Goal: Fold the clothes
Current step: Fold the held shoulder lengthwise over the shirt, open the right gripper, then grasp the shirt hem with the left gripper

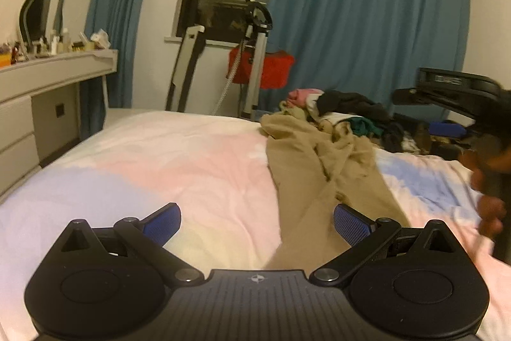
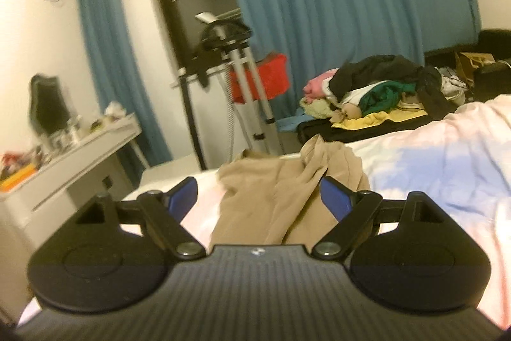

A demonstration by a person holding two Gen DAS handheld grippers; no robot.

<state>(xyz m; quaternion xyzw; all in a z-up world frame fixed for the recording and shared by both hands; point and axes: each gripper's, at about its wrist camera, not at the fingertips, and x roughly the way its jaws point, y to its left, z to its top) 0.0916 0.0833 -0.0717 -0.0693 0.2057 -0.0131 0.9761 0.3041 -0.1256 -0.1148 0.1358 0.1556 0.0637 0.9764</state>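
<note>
A: Tan trousers (image 1: 322, 168) sprawl across the bed (image 1: 159, 168), running toward 12 o'clock. Left gripper (image 1: 257, 224) and right gripper (image 2: 258, 197) both gape, holding nothing.

B: Only the left view catches a hand (image 1: 488, 200) at 3 o'clock.

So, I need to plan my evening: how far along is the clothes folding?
Barely begun. No folded garment shows. The tan trousers lie rumpled and unfolded on the bed; left gripper and right gripper are open, holding nothing. The mixed clothes pile beyond the bed is untouched.
</note>
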